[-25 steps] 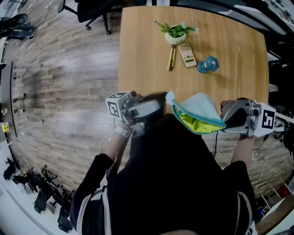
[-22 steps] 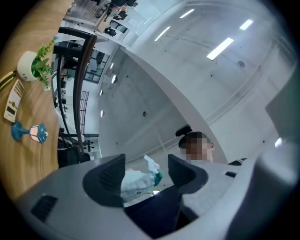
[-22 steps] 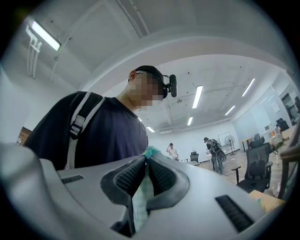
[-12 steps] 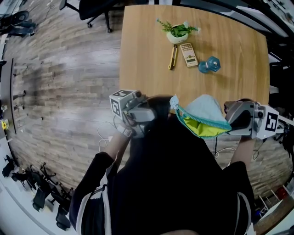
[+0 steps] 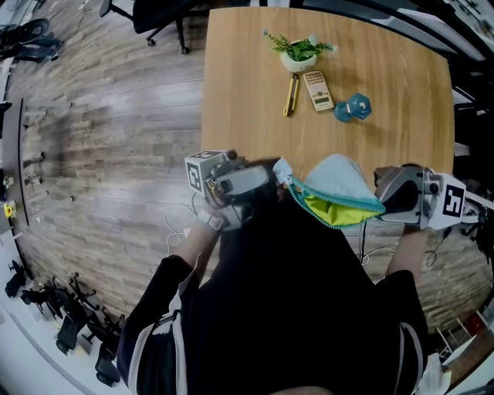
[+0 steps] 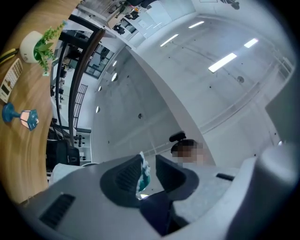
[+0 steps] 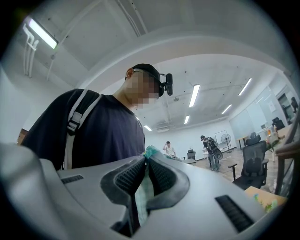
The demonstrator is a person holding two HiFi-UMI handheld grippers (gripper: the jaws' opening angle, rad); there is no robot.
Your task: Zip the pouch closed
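A light-blue pouch [image 5: 337,179] with a teal zipper and yellow-green lining hangs between both grippers, above the near table edge and in front of the person's chest. Its mouth gapes. My right gripper [image 5: 380,202] is shut on the pouch's right end; pale fabric [image 7: 142,194] is pinched between the pads of that gripper [image 7: 146,169]. My left gripper [image 5: 276,177] is at the pouch's left end. Its jaws have just been closing. The white-and-teal end tab [image 6: 142,174] sits between them against one pad, and a slit of light shows beside the other, in the left gripper [image 6: 149,168] view.
Behind the pouch, the wooden table [image 5: 247,92] carries a small potted plant [image 5: 297,55], a remote [image 5: 314,91], a gold pen [image 5: 289,96] and a blue object [image 5: 351,108]. Wood floor lies to the left. An office chair [image 5: 158,19] stands at the far left.
The left gripper has shifted right, up to the pouch's left end. The end tab stood clear of its tips half a second ago and is now between them. The right gripper has kept its hold.
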